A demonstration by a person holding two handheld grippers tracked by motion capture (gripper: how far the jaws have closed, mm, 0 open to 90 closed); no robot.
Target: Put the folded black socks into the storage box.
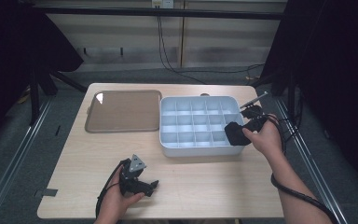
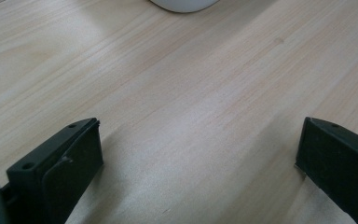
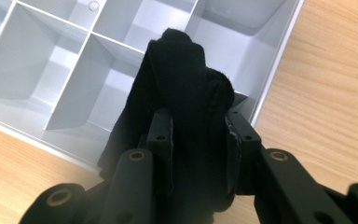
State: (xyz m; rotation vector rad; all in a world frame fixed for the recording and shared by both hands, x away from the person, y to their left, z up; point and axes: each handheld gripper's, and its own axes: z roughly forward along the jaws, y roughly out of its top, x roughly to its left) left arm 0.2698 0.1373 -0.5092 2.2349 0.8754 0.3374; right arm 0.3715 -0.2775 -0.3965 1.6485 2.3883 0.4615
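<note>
From above, your right gripper (image 1: 240, 132) has a black rolled cloth (image 1: 235, 133) pinched and held over the near right corner of the white divided tray (image 1: 168, 122), every cell bare, while your left gripper (image 1: 142, 184) waits on the table (image 1: 205, 186). Left gripper view: jaws spread wide, just bare wood between them. Right gripper view: both pads (image 3: 161, 140) squeeze the cloth (image 3: 182, 93), the cells just beyond it — the drop is still to do.

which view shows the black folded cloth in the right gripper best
The right gripper view: the black folded cloth sits close, clamped between the jaws over the white compartment tray. The high view shows it as a small dark lump.
</note>
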